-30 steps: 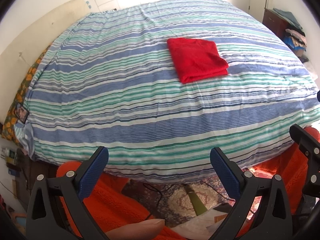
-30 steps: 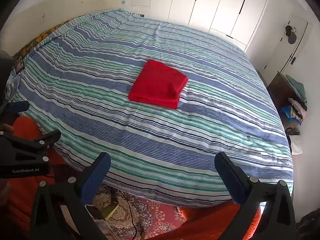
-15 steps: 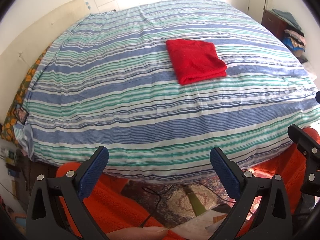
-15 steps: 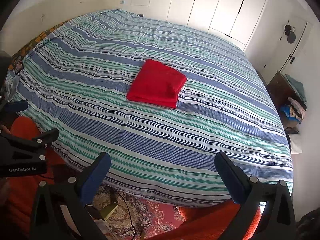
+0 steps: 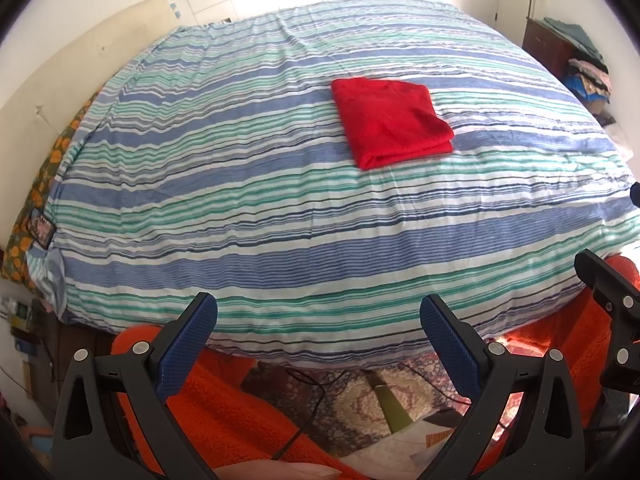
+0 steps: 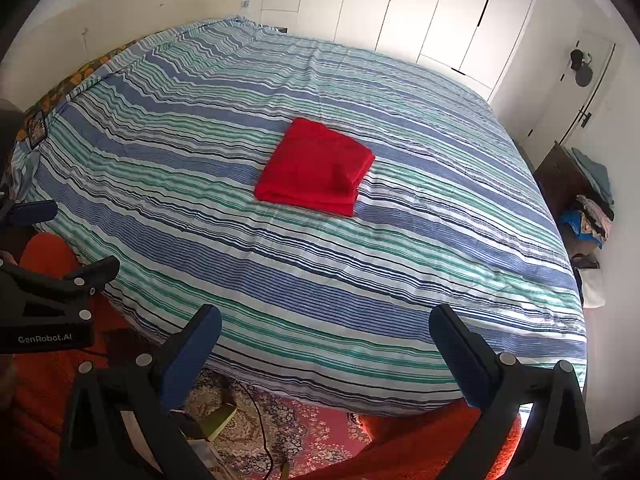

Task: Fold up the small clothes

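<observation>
A red garment [image 5: 390,120] lies folded into a neat rectangle on the striped bed [image 5: 240,208], out near its middle. In the right wrist view the same red garment [image 6: 316,166] rests flat on the striped bed [image 6: 280,280]. My left gripper [image 5: 318,326] hangs open off the near edge of the bed, nothing between its blue pads. My right gripper [image 6: 326,338] is open too, held back over the bed's front edge, far from the garment. Each gripper shows at the side of the other's view.
A patterned rug [image 6: 256,420] with a cable lies on the floor below. An orange fuzzy fabric [image 5: 224,416] covers the person's lap under the grippers. A dark dresser [image 6: 568,184] piled with clothes stands right of the bed. White wardrobe doors [image 6: 420,8] line the far wall.
Both grippers have drawn slightly back from the bed, staying open. The folded red garment has not moved on the bed.
</observation>
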Demonstrator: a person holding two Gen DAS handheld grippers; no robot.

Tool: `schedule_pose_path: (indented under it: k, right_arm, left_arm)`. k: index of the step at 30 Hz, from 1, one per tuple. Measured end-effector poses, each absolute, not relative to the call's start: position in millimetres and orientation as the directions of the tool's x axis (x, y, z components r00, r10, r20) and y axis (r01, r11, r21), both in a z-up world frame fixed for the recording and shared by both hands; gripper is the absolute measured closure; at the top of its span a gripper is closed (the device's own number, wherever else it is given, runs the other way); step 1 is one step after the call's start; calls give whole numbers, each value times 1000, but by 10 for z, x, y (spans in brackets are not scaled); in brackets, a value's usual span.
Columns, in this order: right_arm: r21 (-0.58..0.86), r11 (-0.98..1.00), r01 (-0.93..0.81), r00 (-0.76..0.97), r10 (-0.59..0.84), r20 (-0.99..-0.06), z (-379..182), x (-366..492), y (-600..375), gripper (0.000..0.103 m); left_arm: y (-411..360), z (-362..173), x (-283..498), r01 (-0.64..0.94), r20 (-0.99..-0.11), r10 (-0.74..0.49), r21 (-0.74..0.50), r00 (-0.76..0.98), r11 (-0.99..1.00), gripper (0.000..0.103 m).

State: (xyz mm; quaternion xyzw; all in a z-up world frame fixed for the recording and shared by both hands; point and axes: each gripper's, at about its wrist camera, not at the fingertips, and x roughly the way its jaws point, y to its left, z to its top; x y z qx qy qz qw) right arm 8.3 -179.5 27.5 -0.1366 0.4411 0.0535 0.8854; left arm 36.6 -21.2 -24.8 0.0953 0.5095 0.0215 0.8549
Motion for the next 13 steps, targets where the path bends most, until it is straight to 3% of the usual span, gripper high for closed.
schedule_pose_path:
  k: [13]
  right_arm:
    - [-186,960,-208,598,-26,-801,230,124,-1803,1]
  left_arm:
    - [-199,-279,377,61,-867,128,179,481,982,1]
